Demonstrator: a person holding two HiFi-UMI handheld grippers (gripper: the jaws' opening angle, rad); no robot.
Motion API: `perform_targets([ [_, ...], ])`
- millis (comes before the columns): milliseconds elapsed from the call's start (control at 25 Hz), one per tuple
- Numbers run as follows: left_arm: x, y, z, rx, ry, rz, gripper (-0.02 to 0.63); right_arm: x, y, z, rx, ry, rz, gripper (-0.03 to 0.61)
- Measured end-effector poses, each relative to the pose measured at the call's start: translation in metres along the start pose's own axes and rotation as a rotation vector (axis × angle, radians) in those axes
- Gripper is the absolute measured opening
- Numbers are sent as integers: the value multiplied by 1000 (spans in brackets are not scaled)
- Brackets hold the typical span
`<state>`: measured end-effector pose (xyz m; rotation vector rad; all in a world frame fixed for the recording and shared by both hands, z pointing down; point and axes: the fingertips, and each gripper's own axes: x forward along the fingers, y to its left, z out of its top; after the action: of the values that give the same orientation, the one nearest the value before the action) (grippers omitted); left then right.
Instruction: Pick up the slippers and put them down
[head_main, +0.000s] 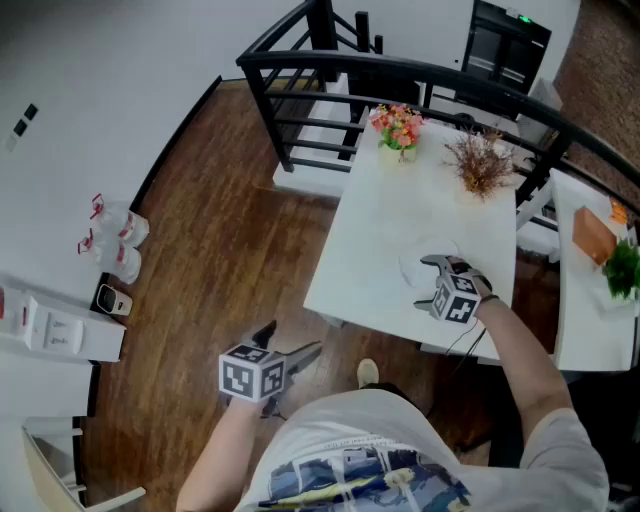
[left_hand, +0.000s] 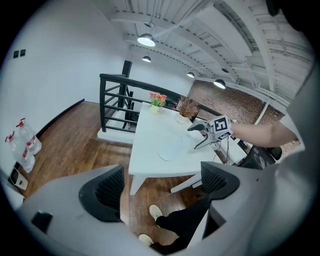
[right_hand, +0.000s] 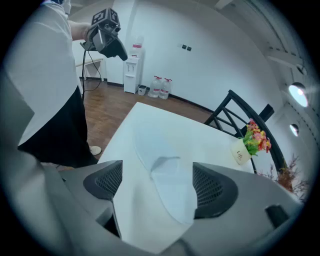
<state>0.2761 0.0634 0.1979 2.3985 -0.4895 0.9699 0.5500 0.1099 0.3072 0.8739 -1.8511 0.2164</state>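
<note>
Slipper (right_hand: 167, 192) white on white table (right_hand: 205, 137), outline faint | right gripper (head_main: 424, 283) jaws apart over it | left gripper (left_hand: 160, 186) jaws apart, empty

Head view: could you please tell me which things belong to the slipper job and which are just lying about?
Job: white slipper, right gripper, left gripper, white table.
Lying about: flower pot, dried plants, water bottles, black railing.

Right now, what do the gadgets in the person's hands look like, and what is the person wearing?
Both the left gripper and right gripper are grey, two-jawed tools with black ribbed pads. Each carries a white cube printed with black square markers. A dark cable hangs from the right one. The person wears a pale short-sleeved T-shirt with a blue print, and black trousers.
</note>
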Motion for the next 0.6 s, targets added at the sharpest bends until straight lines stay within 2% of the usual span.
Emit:
perform_targets([
  [280,16,-1,10,-13,20,0,482,46,-31,-8,-38,36,106,457],
  [440,21,0,10,-29,42,7,482,74,-27,-24,-114,114,217,530],
  [600,25,4,8,-37,59,20,482,94,-28,-34,-143,146,273,532],
])
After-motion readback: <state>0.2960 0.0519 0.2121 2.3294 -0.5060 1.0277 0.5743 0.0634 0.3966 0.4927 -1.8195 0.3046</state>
